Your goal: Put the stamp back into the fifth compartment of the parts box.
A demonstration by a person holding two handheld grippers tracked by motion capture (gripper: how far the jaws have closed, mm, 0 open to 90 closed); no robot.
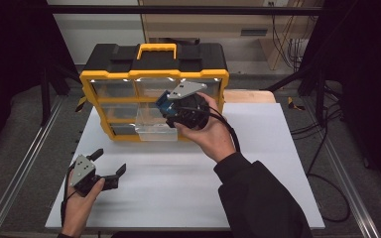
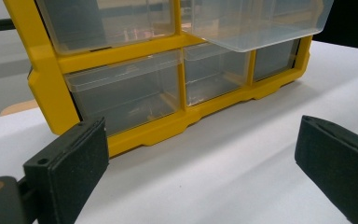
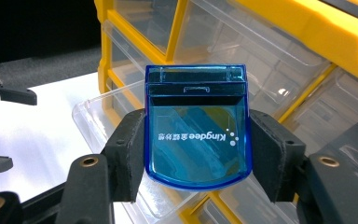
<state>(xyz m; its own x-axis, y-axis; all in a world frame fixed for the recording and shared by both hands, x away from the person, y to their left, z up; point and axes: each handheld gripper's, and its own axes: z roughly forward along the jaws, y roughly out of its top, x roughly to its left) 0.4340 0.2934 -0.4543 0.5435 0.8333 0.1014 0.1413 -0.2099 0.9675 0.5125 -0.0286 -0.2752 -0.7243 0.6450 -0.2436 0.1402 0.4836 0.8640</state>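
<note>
Right gripper (image 3: 196, 154): jaws clamp a translucent blue plastic case (image 3: 196, 128) by its two sides; the case bears white "Kingdee" lettering, seen upside down.
Case position: raised in front of the yellow organizer (image 1: 87, 84), above its pulled-out clear drawer (image 1: 151, 126).
Left gripper (image 1: 110, 166): jaws stand wide apart with nothing between them, low over the white tabletop (image 1: 178, 183), well apart from the case.
Organizer: yellow frame, clear drawers, black top with yellow handle (image 1: 156, 49).
</note>
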